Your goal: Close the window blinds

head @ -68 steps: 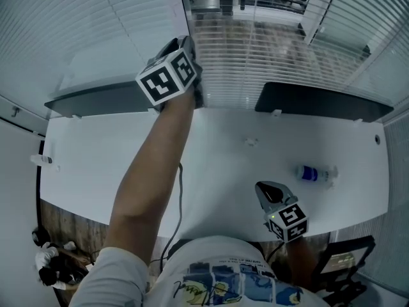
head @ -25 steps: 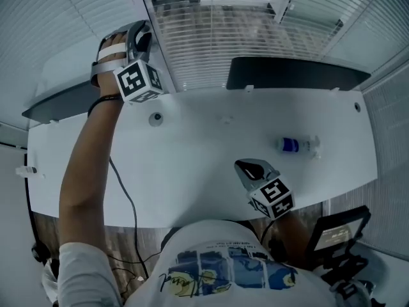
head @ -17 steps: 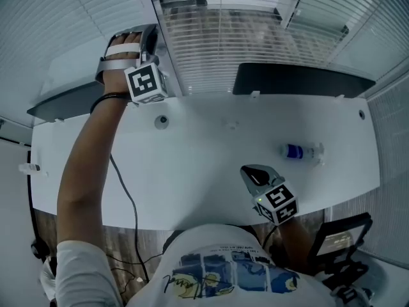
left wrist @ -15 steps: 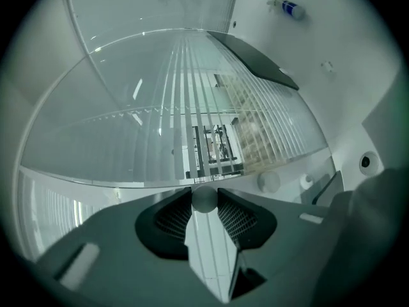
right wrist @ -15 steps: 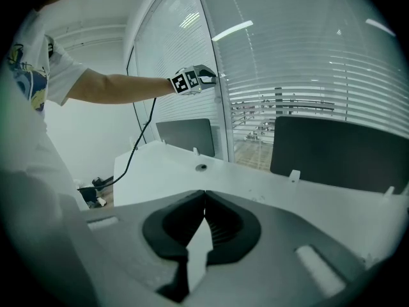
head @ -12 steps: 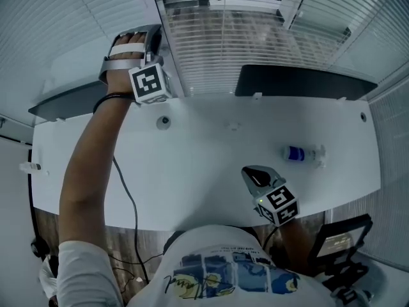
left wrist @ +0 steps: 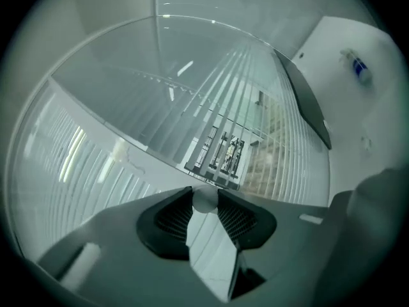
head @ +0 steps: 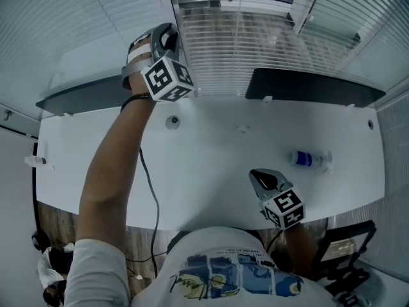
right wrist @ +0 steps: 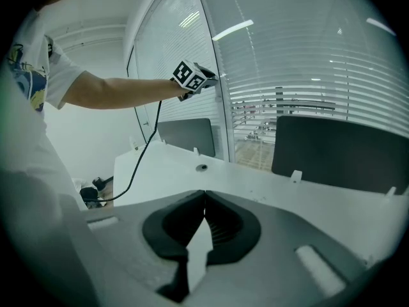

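Our L fingers (left wrist: pixel 171 217) just closed on the blinds' (head: pixel 255 43) round rod (left wrist: pixel 204 199) up high; R fingers (right wrist: pixel 223 226), shut & empty, hang low over desk (head: pixel 211 152).

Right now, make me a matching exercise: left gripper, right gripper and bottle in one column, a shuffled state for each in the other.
1 left gripper
2 right gripper
3 bottle

A lying on its side on the desk
B shut, empty, over the desk near the person
C clamped on the blind wand at the window blinds

Pairs: 1-C, 2-B, 3-A. The left gripper's jaws have just closed on that wand.
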Demonstrator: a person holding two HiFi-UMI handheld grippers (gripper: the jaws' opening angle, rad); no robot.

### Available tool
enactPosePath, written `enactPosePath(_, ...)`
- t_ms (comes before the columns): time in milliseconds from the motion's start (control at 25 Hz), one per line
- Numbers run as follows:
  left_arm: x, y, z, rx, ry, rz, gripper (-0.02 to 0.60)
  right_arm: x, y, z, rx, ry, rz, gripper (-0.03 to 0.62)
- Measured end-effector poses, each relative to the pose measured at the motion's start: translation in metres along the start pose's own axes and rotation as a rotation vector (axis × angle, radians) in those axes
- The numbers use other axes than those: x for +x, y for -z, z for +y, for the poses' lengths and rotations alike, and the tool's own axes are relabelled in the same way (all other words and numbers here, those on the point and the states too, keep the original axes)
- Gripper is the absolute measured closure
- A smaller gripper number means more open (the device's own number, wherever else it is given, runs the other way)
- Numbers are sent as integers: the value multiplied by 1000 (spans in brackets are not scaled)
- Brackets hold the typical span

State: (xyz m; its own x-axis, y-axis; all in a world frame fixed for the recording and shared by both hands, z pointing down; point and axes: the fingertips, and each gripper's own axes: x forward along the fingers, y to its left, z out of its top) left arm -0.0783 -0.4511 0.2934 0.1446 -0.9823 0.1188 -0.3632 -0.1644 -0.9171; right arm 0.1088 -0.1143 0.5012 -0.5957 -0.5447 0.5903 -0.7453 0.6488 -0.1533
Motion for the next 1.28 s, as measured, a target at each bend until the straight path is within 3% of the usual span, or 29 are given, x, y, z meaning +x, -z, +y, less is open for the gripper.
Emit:
enactPosePath(600, -6, 5, 12, -619, -21, -7, 454, -1, 1, 0, 5, -1, -5, 591)
enactPosePath(800, -9, 9, 16, -864, -5, -28, 454, -1, 2, -1, 5, 3, -3, 591)
enactPosePath(1280, -12, 14, 20, -1282, 56, -59, 453, 0, -1, 1, 1, -2, -8, 591)
